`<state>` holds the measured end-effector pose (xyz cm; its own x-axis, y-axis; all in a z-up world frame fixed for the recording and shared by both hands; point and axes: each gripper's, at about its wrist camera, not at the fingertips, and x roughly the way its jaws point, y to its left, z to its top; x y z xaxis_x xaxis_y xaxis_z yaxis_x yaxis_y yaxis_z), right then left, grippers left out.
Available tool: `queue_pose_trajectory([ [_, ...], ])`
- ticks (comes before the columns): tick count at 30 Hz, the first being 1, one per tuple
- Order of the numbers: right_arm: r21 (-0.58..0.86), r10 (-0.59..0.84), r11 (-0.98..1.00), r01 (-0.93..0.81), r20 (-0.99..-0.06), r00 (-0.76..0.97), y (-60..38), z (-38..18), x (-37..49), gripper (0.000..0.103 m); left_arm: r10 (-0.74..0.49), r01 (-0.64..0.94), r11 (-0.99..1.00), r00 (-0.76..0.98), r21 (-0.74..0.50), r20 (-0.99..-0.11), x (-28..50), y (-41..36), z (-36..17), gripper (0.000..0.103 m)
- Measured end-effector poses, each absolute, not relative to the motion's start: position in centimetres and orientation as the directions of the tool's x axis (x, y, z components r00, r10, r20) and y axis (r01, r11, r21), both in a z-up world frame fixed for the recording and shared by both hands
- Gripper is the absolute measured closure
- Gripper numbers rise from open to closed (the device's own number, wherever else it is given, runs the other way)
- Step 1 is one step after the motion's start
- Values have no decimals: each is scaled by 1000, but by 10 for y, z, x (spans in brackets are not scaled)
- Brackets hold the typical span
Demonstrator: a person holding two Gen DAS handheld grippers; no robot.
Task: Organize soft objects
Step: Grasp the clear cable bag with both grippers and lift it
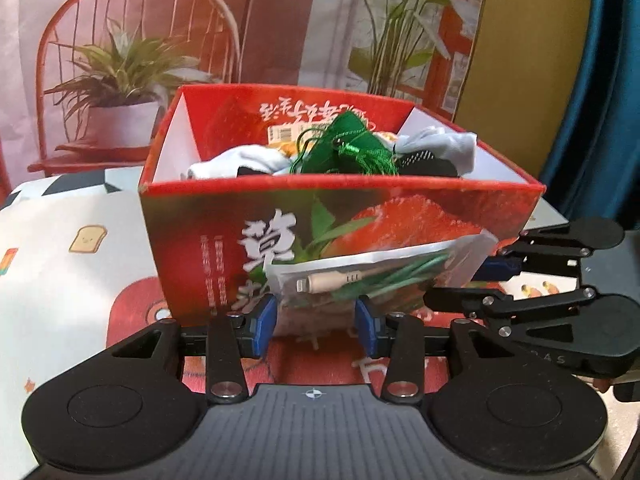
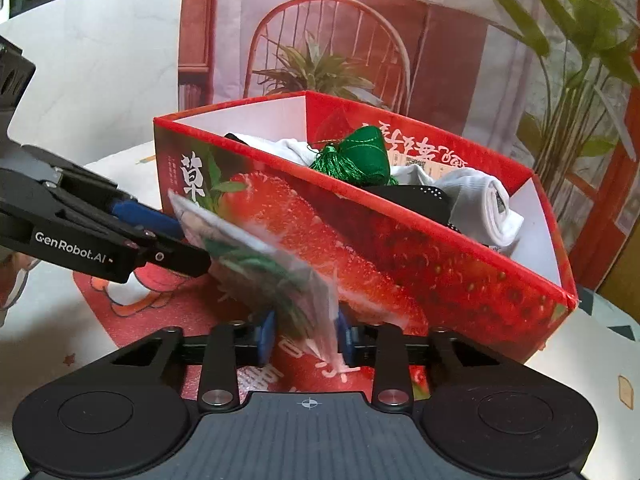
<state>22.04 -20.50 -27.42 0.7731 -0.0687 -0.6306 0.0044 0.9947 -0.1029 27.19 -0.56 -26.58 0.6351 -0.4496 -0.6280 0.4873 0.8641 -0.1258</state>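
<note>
Clear cable packet (image 1: pixel 372 280) between both claws, in front of the strawberry box (image 1: pixel 224 216).
Left claw (image 1: pixel 316 320) clamped on its lower edge; right claw (image 2: pixel 306 336) clamped on its other end. Socks (image 2: pixel 476 200) and green tassel pouch (image 2: pixel 362 156) lie beyond, inside the box.

Table under a printed cloth (image 1: pixel 60 264), 1 red strawberry box (image 1: pixel 224 216) standing on it

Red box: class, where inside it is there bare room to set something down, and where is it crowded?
Free: the right end of the red box, between the rolled white sock and the end wall; a thinner strip between the pale sock and the left wall. Crowded: the middle, around the green tasselled pouch.
</note>
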Motion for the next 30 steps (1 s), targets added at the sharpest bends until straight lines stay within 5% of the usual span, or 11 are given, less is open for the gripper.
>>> queue_pose_trajectory([
  [14,-89,-43,996,-16,-621,783,-209,-276,216,88,-516,537,826,603,-168,-609,276,-10,-270,42],
  [30,-51,-39,999,9,-608,793,-208,-267,206,89,-554,561,806,603,-188,-574,262,-7,-253,52],
])
